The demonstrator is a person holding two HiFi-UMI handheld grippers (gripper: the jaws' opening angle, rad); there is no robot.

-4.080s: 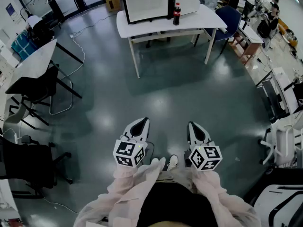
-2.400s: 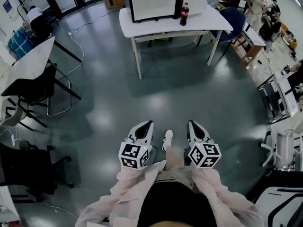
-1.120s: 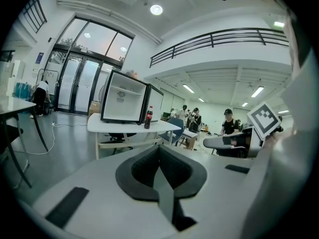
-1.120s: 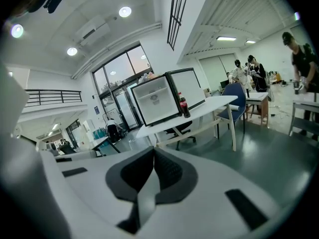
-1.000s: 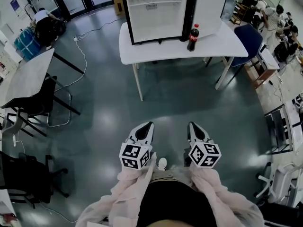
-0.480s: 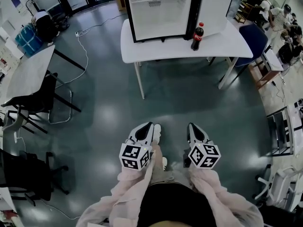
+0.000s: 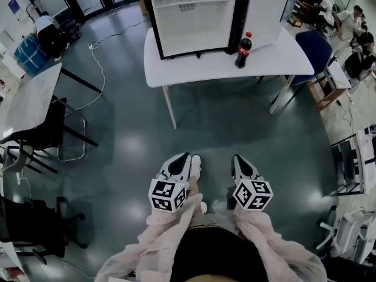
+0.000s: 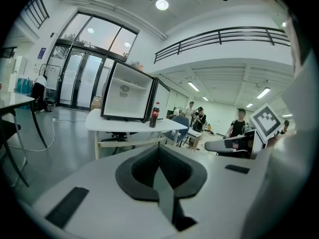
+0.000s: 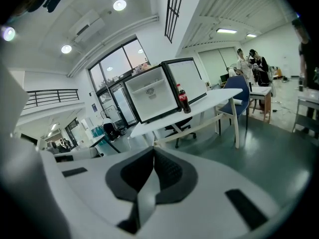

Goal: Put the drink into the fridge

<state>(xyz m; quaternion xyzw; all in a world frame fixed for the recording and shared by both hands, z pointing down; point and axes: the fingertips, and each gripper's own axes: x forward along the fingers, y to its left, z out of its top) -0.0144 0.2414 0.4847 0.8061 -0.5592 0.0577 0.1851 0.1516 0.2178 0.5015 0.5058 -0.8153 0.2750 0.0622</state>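
The drink, a dark bottle with a red cap, stands upright on the table just off the right front corner of the fridge, at the foot of its door, which hangs wide open on that side. The fridge interior faces the person and looks bare. Both grippers are well short of the fridge, with open floor between them and the table. The left gripper has its jaws pressed together with nothing between them, and the right gripper is likewise closed and empty. Both point toward the fridge. In the head view the bottle sits almost straight ahead of the right gripper and off to the right of the left one. The right gripper view puts it just right of centre, beside the fridge, while the left gripper view has it at the fridge's right edge. The right hand is therefore probably the nearer and better-lined one. The bottle's long axis is vertical, so a level approach with the jaws opened to span its body from the sides seems the fitting grasp. From there the fridge opening lies just to the bottle's left.
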